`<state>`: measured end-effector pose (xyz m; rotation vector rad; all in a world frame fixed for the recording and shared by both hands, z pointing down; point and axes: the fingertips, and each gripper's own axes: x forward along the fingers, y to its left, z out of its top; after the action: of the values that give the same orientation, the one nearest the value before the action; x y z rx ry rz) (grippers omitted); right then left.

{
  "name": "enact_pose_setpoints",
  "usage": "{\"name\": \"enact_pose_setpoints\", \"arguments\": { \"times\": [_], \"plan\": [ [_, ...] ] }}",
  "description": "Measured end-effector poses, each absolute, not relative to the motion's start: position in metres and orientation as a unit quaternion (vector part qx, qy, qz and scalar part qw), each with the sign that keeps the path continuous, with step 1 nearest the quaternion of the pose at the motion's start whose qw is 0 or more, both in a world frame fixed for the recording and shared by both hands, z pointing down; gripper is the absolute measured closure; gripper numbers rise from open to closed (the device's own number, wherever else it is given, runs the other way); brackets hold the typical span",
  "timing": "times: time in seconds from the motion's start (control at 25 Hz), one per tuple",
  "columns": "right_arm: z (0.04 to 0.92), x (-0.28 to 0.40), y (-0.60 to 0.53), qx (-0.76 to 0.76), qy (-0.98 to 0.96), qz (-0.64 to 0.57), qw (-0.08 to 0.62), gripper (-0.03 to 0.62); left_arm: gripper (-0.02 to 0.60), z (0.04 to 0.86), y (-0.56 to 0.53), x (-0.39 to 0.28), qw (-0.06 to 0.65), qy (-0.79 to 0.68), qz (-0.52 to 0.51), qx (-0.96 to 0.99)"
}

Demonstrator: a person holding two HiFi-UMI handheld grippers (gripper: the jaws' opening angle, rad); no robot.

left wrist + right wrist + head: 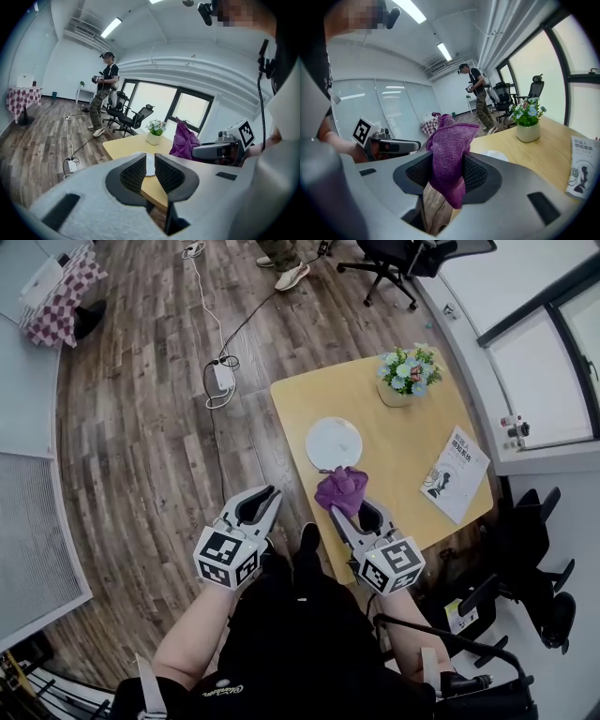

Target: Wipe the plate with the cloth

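The right gripper (446, 174) is clamped on a purple cloth (449, 140), which sticks up above the jaws and hangs below them. Beyond it, the wooden table (548, 152) carries a white plate (494, 155), a flower pot (528, 132) and a booklet (581, 166). The left gripper (411, 146) hovers to the left.
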<state>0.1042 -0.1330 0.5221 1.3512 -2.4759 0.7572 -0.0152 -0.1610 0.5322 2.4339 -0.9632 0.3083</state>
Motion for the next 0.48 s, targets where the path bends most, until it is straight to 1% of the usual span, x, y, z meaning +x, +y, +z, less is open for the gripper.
{"name": "enact_pose_setpoints", "arguments": {
  "times": [0.24,0.48],
  "plan": [
    [0.583,0.099,-0.151,0.412,-0.854,0.253,0.192,0.428,0.522,0.553,-0.164,-0.004,0.267,-0.356,0.127,0.886],
    [0.625,0.097,-0.242,0.398,-0.854,0.189,0.276,0.428,0.522,0.56,-0.172,-0.006,0.272,-0.359,0.124,0.884]
  ]
}}
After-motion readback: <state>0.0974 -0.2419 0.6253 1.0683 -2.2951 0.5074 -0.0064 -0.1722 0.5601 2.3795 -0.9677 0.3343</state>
